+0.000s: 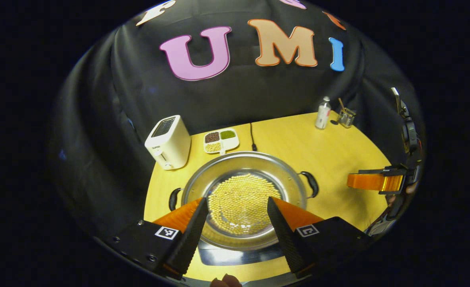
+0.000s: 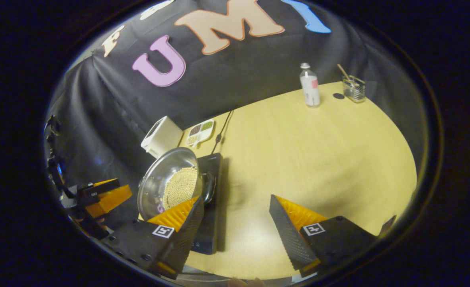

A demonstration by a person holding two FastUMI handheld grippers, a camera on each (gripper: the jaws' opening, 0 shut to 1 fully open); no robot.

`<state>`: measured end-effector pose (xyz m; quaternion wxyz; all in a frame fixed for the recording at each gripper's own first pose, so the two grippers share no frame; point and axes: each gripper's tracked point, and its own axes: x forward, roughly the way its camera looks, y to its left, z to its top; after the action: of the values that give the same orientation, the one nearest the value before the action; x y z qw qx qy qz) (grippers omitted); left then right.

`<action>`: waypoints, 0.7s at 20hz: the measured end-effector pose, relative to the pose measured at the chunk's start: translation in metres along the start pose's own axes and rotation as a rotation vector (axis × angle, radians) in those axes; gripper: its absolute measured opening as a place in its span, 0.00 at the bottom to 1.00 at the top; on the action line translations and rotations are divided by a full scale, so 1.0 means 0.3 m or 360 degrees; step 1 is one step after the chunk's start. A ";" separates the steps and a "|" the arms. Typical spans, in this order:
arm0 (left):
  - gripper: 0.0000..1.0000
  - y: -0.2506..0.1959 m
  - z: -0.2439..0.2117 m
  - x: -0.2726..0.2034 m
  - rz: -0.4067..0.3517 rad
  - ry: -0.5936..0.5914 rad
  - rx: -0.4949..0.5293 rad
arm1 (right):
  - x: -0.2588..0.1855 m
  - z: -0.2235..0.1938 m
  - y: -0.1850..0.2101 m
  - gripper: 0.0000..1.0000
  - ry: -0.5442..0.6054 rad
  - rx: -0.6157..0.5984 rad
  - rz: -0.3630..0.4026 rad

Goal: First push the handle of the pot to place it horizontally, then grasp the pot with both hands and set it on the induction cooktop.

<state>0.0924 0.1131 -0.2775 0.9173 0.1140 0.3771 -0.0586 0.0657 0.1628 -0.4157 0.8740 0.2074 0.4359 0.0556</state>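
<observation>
Pot [image 1: 243, 199] hiding most of cooktop [image 1: 239, 255], left claw [image 1: 237, 215] and right claw [image 2: 235, 215] both spread, empty

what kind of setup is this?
Likely a mock kitchen staged in a recording booth: a pot of beans on an induction cooktop, a toaster and a sectioned dish on a wooden table.

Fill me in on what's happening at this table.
A person holds a gripper in each hand. The steel pot of yellow beans already sits on the induction cooktop. The left gripper hovers over it, jaws open, gripping nothing. The right gripper is off to the side over bare table, also open.
</observation>
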 end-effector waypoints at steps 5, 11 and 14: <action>0.91 -0.050 0.166 -0.295 -0.0019 -0.0422 -0.0092 | -0.261 0.069 0.063 1.00 -0.0269 -0.0258 -0.0016; 0.89 -0.153 0.272 -0.663 -0.0068 -0.0866 -0.0198 | -0.763 0.221 0.204 0.93 -0.0780 -0.0548 -0.0094; 0.86 -0.238 0.320 -0.808 -0.0138 -0.0992 -0.0298 | -0.954 0.249 0.217 0.94 -0.0891 -0.0708 -0.0130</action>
<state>-0.0281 0.0249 -0.0522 0.9917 -0.0104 0.0865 -0.0947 -0.0460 0.1188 -0.1376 0.9848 0.0017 0.1647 0.0553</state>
